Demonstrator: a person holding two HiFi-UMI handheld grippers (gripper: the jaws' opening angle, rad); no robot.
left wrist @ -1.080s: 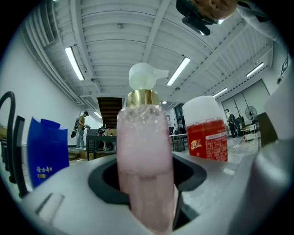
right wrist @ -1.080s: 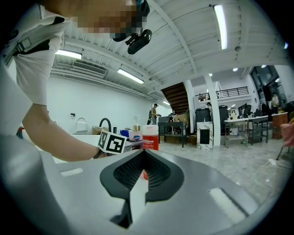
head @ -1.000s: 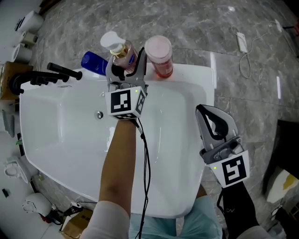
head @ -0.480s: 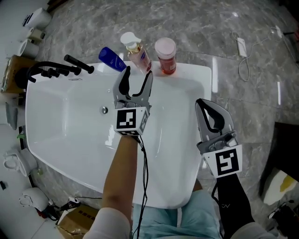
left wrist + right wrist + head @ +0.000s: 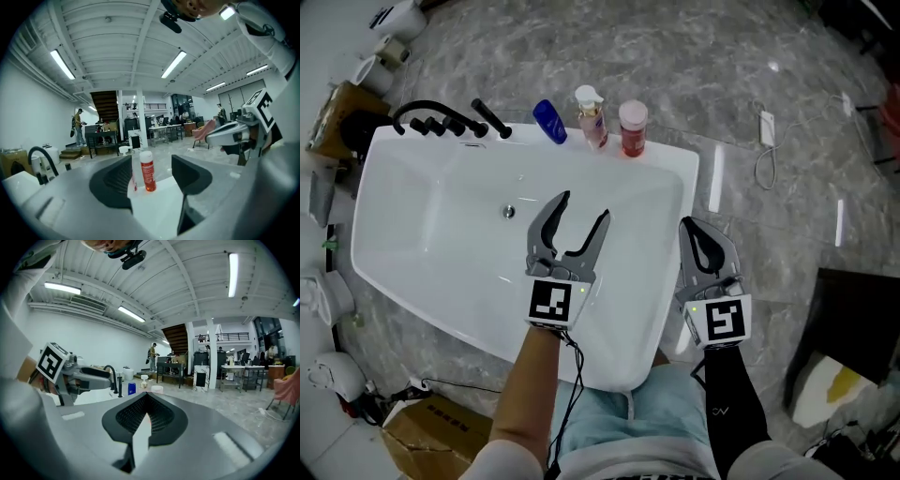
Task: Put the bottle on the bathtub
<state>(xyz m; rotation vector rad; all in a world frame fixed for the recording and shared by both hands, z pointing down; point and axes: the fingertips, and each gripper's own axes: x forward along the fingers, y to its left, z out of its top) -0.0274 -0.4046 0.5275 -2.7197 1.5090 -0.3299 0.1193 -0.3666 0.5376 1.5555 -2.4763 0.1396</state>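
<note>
A white bathtub (image 5: pixel 422 234) fills the left and middle of the head view. On its far rim stand a clear pump bottle (image 5: pixel 592 117) with a white top, a red bottle (image 5: pixel 633 128) with a pale cap, and a blue bottle (image 5: pixel 549 122) lying tilted. My left gripper (image 5: pixel 580 207) hangs open and empty over the tub's basin, well short of the bottles. Between its jaws in the left gripper view I see the red bottle (image 5: pixel 147 170) far off, the pump bottle (image 5: pixel 135 173) partly hidden by the left jaw. My right gripper (image 5: pixel 707 225) is shut and empty at the tub's right rim.
A black faucet with handles (image 5: pixel 441 119) stands at the tub's far left corner, the drain (image 5: pixel 509 212) in the basin. A white cable and adapter (image 5: pixel 763 141) lie on the marble floor to the right. Boxes and white containers crowd the left edge.
My left gripper let go of the pump bottle on the far rim, opened and drew back toward me over the basin. The head view has pulled back.
</note>
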